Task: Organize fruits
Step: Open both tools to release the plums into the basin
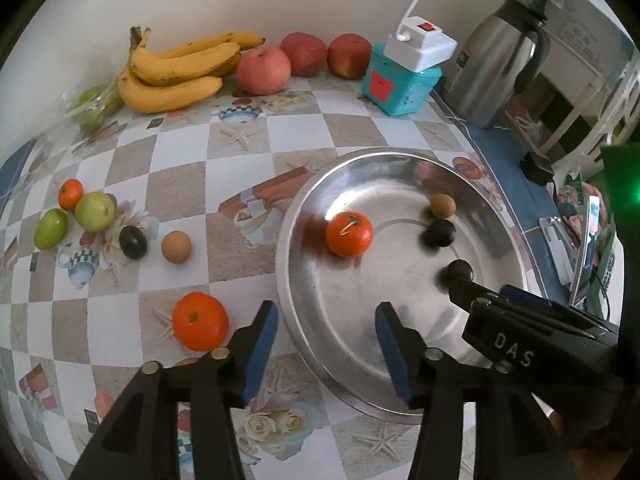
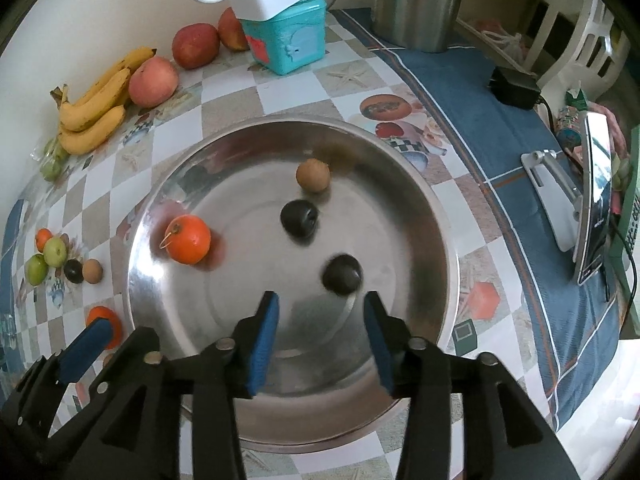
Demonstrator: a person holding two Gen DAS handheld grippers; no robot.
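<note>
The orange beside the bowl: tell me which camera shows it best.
The left wrist view: the orange lies whole and unobstructed on the tablecloth, left of the metal bowl. In the right wrist view it is small, at the edge, partly hidden behind the left gripper.

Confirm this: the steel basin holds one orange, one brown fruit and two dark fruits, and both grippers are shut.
Not quite. The steel basin does hold those four fruits, but both grippers are open and empty: the right gripper in the right wrist view, the left gripper in the left wrist view.
</note>
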